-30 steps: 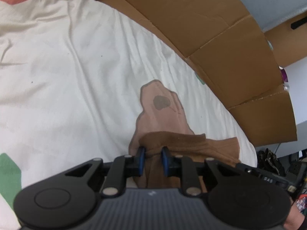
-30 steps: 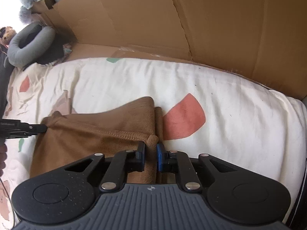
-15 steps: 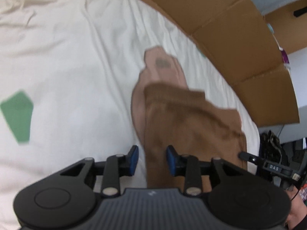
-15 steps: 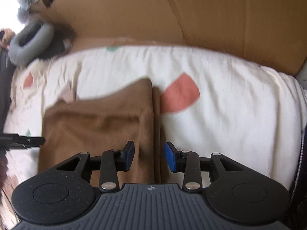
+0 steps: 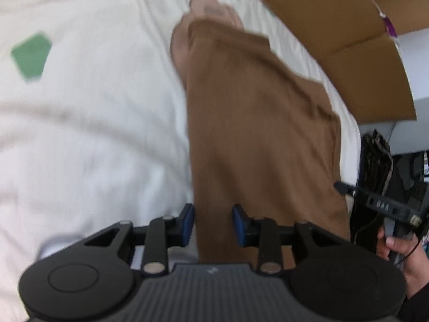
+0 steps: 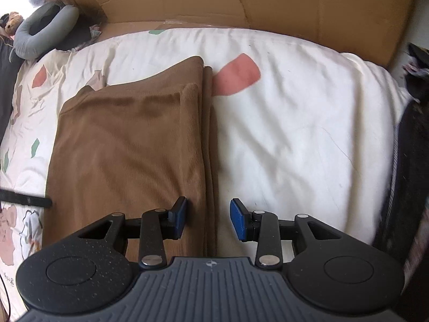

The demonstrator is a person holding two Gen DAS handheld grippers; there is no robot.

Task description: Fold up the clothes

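A brown garment (image 6: 128,147) lies folded flat on the white patterned bed sheet (image 6: 295,123); it also shows in the left wrist view as a brown garment (image 5: 254,123). My left gripper (image 5: 213,224) is open above the garment's left edge, and its pads do not press the cloth. My right gripper (image 6: 207,218) is open over the garment's right folded edge, holding nothing. One finger (image 6: 26,200) of the left gripper pokes in at the garment's left side. A person's hand (image 5: 402,252) holds the right gripper at the far right of the left wrist view.
Cardboard panels (image 6: 268,0) wall the bed's far side. A grey neck pillow (image 6: 43,35) and stuffed toys sit at the far left corner. Dark items (image 6: 413,134) hang off the bed's right edge. The sheet carries pink (image 6: 238,75) and green (image 5: 30,56) patches.
Both grippers were shut on the garment's far corners a second ago. They opened, let go and drew back along the cloth, which now lies flat and folded.
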